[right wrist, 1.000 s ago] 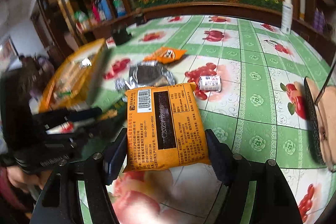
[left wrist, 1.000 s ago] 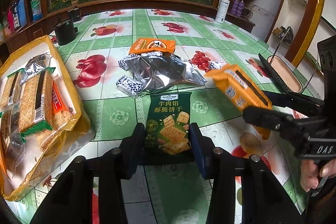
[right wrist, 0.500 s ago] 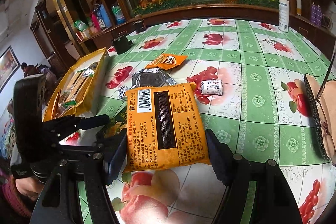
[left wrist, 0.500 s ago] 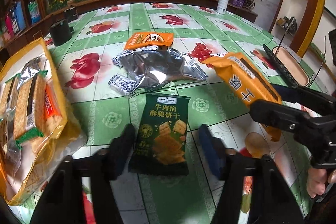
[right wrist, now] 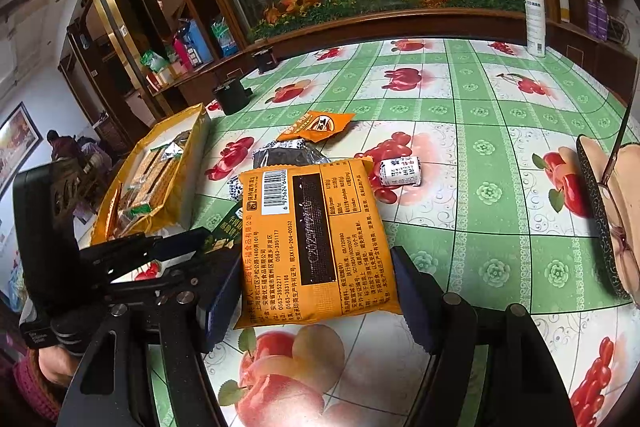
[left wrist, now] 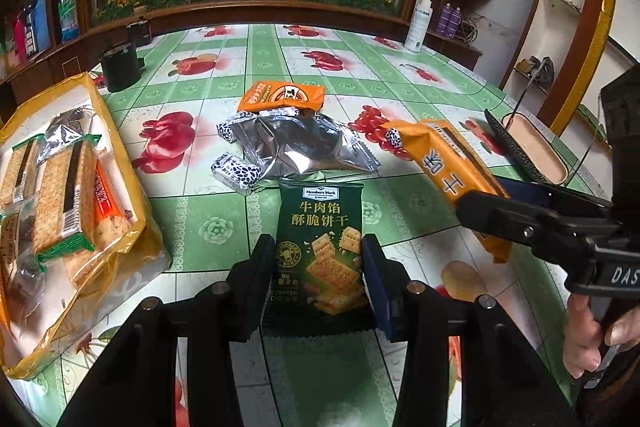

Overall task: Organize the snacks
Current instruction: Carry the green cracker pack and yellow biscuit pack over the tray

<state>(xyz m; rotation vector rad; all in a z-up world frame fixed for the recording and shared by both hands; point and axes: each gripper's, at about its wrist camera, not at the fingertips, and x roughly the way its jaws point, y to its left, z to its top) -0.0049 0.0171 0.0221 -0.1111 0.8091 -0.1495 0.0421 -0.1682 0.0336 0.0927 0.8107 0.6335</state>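
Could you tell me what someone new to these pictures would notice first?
Each gripper holds a snack: the left gripper is shut on a dark green cracker packet, and the right gripper is shut on an orange packet. To the left lies a big yellow bag full of cracker packs, on the green fruit-print tablecloth.

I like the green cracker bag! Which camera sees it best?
The left wrist view: the green cracker bag faces the camera, front print clear, between the left gripper's closed fingers. The right wrist view shows only a dark corner behind the orange packet.
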